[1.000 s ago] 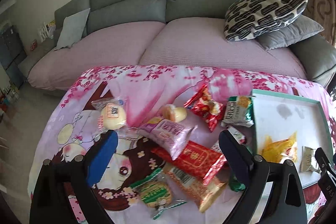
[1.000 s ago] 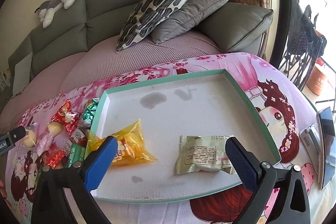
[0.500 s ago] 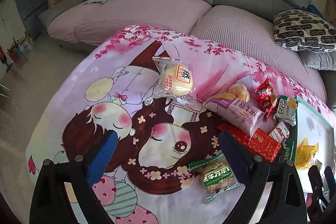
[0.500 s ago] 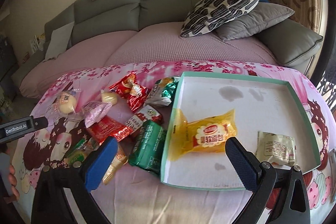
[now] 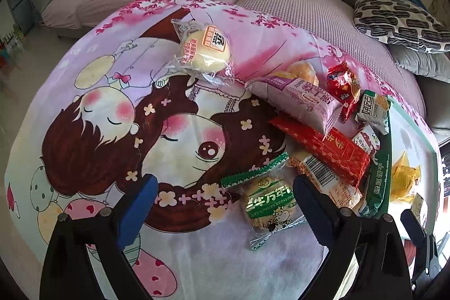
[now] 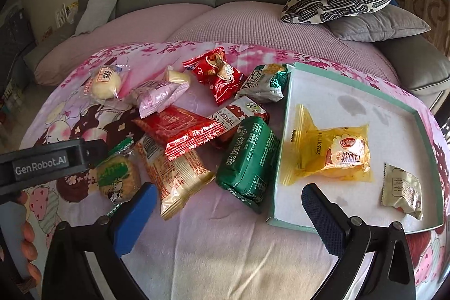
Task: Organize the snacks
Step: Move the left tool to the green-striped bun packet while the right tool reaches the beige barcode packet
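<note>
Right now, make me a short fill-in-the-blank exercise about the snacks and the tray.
1. The white tray with a teal rim holds ___ packets.
2. The yellow soft-bread packet lies inside the ___.
3. The dark green biscuit pack leans against the tray's ___ wall in the right wrist view.
4. Both claws, left claw and right claw, are ___.

Missing words: two; tray; left; open

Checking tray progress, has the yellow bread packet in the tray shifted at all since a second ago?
No. The yellow bread packet lies in the same left part of the tray, below the dark stain; only the camera swung.
</note>
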The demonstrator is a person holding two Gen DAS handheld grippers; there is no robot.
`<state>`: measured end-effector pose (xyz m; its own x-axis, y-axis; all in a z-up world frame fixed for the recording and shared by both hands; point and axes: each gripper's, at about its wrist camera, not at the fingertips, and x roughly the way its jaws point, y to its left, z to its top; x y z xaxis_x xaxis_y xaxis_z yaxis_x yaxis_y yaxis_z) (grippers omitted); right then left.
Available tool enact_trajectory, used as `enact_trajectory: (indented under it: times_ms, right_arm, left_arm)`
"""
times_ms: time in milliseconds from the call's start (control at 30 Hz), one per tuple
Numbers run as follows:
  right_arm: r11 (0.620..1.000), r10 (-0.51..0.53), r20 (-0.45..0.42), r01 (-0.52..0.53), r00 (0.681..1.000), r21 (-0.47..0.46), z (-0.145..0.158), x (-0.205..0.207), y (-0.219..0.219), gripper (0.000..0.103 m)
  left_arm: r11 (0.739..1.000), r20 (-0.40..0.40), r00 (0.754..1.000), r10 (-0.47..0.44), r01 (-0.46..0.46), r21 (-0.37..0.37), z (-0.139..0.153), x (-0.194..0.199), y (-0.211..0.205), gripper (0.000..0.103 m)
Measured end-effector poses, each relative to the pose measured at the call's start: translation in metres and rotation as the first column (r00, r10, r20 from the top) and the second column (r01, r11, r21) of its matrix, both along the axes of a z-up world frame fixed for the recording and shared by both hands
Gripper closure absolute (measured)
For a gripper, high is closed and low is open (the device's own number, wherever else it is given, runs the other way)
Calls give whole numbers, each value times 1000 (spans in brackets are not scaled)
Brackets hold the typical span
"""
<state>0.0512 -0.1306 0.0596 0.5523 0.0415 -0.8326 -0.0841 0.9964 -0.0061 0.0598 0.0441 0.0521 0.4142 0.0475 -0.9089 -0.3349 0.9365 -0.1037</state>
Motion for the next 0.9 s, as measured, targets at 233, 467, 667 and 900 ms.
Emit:
enact_trajectory:
  times_ms: [233, 467, 667, 900]
  right_arm:
    - [1000, -12, -8, 12, 1000, -9, -2, 1, -4, 0]
    - [1000, -4, -10, 4, 1000, -13, -2, 1, -3, 0]
    - [999, 39, 17, -39, 999, -2, 1, 0, 6, 4]
    - [987, 161, 63, -161, 985, 7, 2, 1, 28, 20]
  left_arm:
    - [999, -60, 997, -53, 53, -5, -21, 7, -14, 6]
    - [997, -97, 993, -67, 64, -36, -36, 9, -15, 6]
    - [1000, -90, 996, -4, 3, -9, -32, 4, 5, 6]
    - [998, -81, 995, 59, -60, -4, -27, -2, 27, 6]
